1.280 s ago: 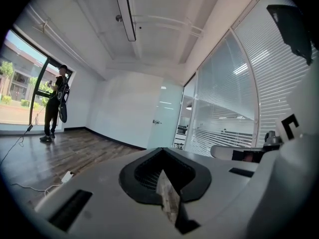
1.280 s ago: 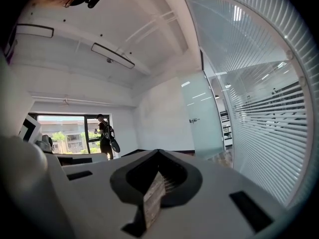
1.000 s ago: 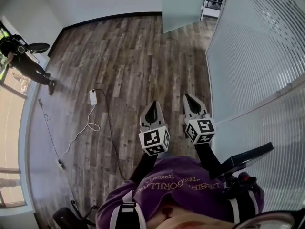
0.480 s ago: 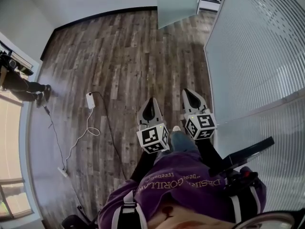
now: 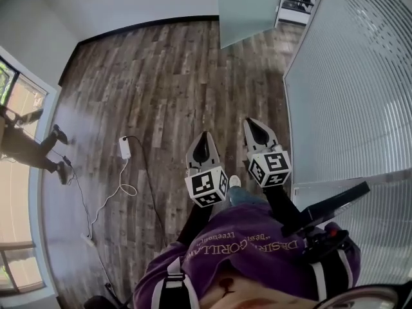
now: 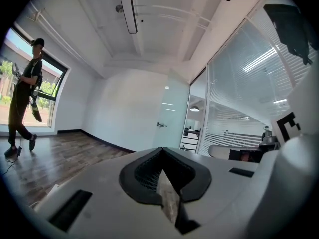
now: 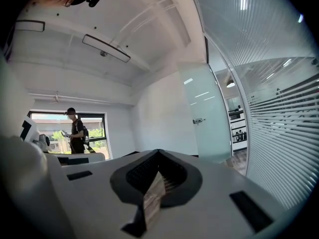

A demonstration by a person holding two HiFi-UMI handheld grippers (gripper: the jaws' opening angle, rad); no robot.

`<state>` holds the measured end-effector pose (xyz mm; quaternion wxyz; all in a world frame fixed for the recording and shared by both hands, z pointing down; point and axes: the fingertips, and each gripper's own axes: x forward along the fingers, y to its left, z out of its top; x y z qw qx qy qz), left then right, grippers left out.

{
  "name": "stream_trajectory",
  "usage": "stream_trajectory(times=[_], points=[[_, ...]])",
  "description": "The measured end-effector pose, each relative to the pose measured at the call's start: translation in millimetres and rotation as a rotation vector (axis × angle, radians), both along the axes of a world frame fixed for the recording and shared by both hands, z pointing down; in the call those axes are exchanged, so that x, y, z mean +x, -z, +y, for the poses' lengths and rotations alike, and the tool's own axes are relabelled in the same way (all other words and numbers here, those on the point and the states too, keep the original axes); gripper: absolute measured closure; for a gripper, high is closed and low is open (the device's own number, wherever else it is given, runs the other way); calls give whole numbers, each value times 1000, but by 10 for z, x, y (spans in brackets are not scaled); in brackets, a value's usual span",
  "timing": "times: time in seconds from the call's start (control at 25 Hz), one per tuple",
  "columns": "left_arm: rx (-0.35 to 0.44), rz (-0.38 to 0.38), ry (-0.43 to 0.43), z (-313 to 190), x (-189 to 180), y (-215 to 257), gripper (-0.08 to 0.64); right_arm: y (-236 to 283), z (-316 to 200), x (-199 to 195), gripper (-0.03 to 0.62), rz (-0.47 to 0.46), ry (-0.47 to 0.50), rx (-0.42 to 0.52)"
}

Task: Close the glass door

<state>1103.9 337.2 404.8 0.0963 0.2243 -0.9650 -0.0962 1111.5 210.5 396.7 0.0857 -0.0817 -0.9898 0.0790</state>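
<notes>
The head view looks steeply down from overhead onto the wood floor (image 5: pixel 167 76), with the left gripper (image 5: pixel 205 139) and right gripper (image 5: pixel 253 127) near, at lower centre. Each gripper view sits low just behind its own jaws and faces level across the room. All three share the glass door (image 5: pixel 248 8), far off at the head view's top and right of centre in both gripper views, and a person (image 5: pixel 29 148) by the window (image 5: pixel 22 98) at the left.
</notes>
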Motion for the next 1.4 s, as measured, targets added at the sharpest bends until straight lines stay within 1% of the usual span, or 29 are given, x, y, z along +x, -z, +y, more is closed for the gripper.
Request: stream_trajectory(times=[0.16,0.32,0.56,0.76,0.88,1.08,1.24,1.4], points=[[-4,-12,8,-267,-403,16,560,-4,-246,-422,601,-6,15,-12],[7,-1,28,-419,-743,-4,560,-8,-392,-770,601,-2,31,-13],[4,15,51,-498,-1077,-81,560,-101,-474,-1134,601,16,55,-16],[3,13,60,-430,-1538,-88,560,-108,-399,-1599,601,16,68,-17],[4,11,42,-382,-1876,-129,560,-137,-327,-1932,601,9,62,-17],[5,-12,15,-289,-2595,-61,560,-89,-200,-2630,601,-6,50,-13],[8,-21,14,-159,-3143,-19,560,-28,-64,-3160,601,-19,47,-12],[10,-12,5,-21,-3524,-52,560,-42,56,-3523,601,-19,30,-20]])
